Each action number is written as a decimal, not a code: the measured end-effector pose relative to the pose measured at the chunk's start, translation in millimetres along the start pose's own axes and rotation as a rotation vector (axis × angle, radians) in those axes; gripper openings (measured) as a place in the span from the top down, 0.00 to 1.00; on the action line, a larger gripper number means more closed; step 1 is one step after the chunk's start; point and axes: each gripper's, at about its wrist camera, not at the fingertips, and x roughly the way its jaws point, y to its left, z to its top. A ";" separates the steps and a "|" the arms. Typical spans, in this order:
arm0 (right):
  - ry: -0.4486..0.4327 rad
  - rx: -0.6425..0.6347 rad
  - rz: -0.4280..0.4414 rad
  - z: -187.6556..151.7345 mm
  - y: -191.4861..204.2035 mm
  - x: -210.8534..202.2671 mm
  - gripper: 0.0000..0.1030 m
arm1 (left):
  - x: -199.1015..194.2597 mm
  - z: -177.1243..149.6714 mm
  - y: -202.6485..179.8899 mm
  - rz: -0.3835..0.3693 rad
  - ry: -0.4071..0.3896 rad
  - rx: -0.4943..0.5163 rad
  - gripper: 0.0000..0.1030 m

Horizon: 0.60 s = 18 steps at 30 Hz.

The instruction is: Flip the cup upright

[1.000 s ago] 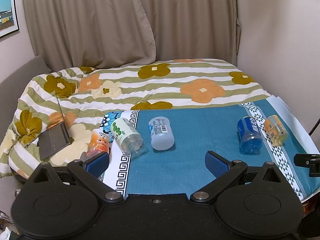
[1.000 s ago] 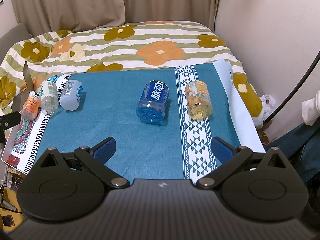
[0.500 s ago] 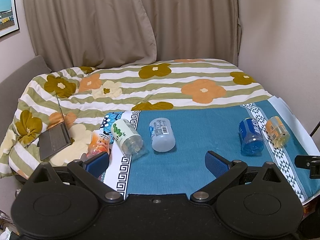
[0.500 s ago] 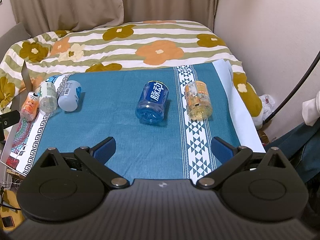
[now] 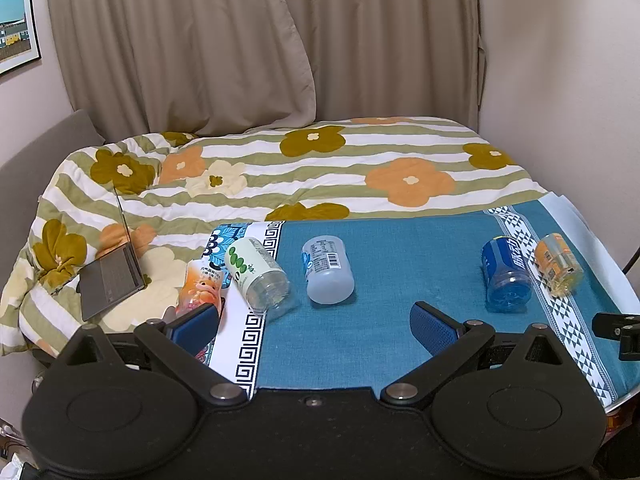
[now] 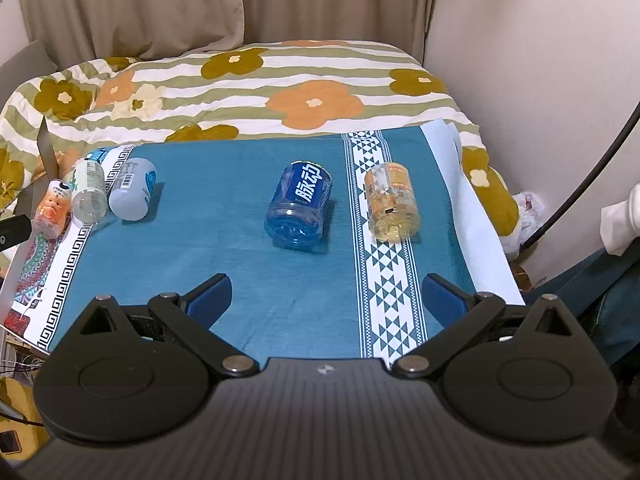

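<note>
Several plastic cups lie on their sides on a blue cloth (image 5: pixel 384 272). In the left wrist view: an orange-print cup (image 5: pixel 200 284), a green-dotted clear cup (image 5: pixel 256 274), a frosted white cup (image 5: pixel 327 270), a blue cup (image 5: pixel 505 274) and an amber cup (image 5: pixel 559 262). My left gripper (image 5: pixel 314 322) is open and empty, a little short of the white cup. In the right wrist view the blue cup (image 6: pixel 300 204) and amber cup (image 6: pixel 392 200) lie ahead. My right gripper (image 6: pixel 326 300) is open and empty, short of them.
A floral striped duvet (image 5: pixel 320 168) covers the bed behind the cloth. A half-open laptop (image 5: pixel 110 280) rests on the duvet at left. Curtains hang behind and a wall (image 6: pixel 540 60) stands at right. The cloth's right edge (image 6: pixel 480 208) drops off to clutter.
Both grippers have drifted slightly; the cups sit a little lower and to the right in the left view. No cup has moved. Both grippers stay open.
</note>
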 end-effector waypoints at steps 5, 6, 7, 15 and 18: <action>-0.001 -0.004 -0.009 -1.5 -0.9 -0.1 0.00 | 0.4 0.1 0.7 0.000 0.000 0.000 0.00; -0.003 -0.002 0.000 -1.8 0.5 -0.6 0.00 | -0.3 0.2 -0.1 0.000 0.000 0.001 0.00; -0.004 0.007 0.009 -2.0 -1.2 -0.9 0.00 | -0.3 0.1 -0.1 0.000 0.001 0.001 0.00; 0.022 0.022 0.050 9.1 -5.9 -0.6 0.00 | 0.4 7.2 5.5 0.051 0.028 -0.032 0.00; 0.028 0.010 0.078 15.2 -8.2 5.3 0.00 | 3.8 12.0 7.8 0.087 0.037 -0.047 0.00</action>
